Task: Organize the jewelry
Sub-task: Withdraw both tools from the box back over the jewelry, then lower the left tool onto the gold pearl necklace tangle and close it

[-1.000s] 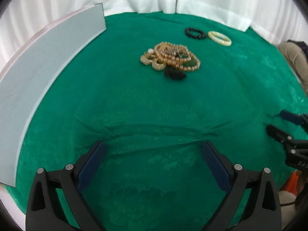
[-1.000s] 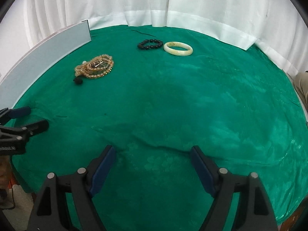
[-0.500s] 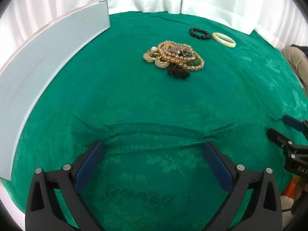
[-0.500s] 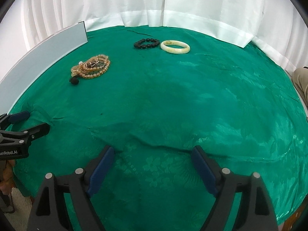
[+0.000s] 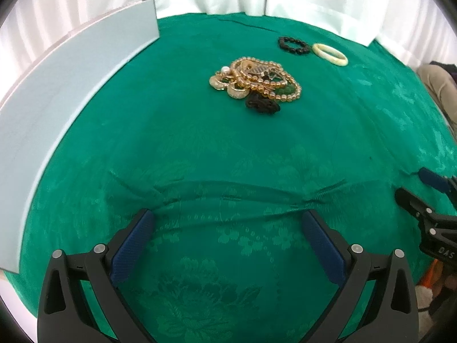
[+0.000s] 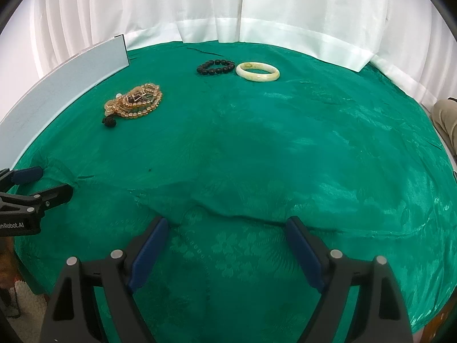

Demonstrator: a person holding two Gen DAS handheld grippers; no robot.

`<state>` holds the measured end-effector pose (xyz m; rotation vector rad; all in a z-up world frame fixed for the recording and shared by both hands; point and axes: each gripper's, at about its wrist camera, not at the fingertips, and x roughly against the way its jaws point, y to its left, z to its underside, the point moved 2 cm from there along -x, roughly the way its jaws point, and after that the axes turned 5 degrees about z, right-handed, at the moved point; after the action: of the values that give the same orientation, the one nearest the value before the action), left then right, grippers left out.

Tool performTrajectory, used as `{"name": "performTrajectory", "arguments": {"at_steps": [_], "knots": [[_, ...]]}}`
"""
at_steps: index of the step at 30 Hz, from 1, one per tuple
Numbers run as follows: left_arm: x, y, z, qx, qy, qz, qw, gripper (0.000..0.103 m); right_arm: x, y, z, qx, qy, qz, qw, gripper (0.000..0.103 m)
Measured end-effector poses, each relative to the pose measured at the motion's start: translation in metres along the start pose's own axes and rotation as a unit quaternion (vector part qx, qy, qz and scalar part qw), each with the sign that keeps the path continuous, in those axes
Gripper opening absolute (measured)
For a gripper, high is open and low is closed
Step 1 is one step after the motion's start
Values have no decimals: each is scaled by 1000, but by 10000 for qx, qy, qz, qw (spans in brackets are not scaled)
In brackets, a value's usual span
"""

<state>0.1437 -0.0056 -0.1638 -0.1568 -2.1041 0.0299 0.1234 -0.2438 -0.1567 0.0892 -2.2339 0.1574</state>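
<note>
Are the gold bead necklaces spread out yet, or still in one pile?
Still in one pile. The gold beads lie tangled in a single heap on the green cloth, apart from both bracelets. Neither pair of tongs touches them.

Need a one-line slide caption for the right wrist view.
Open right gripper over green patterned cloth; black bead bracelet beside pale jade bangle.

tangled gold jewelry pile [image 5: 255, 78]: separate pieces too knotted to count. right claw [image 5: 411, 185]: cut off by the left wrist view's edge. grey panel [image 5: 57, 108]: near end cropped. tan fabric [image 6: 445, 117]: partly out of frame.
</note>
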Motion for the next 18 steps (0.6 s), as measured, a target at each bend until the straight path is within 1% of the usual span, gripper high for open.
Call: {"name": "performTrajectory", "arguments": {"at_steps": [3, 7, 11, 13, 15, 17, 18], "knots": [[3, 3, -9, -5, 82, 182, 9998, 102, 0, 0, 0, -1, 0, -4, 10000, 87], [18, 6, -35, -85, -207, 463, 9987, 102, 0, 0, 0, -1, 11, -8, 10000, 87], [29, -3, -69, -595, -414, 593, 9956, 102, 0, 0, 0, -1, 7, -11, 10000, 87], [28, -9, -89, -788, -433, 754, 9931, 101, 0, 0, -1, -3, 6, -9, 10000, 87], [21, -17, -109, -902, -419, 802, 9918, 98, 0, 0, -1, -4, 9, -10, 10000, 87], [9, -29, -127, -1116, -337, 854, 9895, 85, 0, 0, -1, -4, 11, -12, 10000, 87], [2, -34, -131, -1219, -288, 875, 9883, 84, 0, 0, -1, -3, 11, -11, 10000, 87]]}}
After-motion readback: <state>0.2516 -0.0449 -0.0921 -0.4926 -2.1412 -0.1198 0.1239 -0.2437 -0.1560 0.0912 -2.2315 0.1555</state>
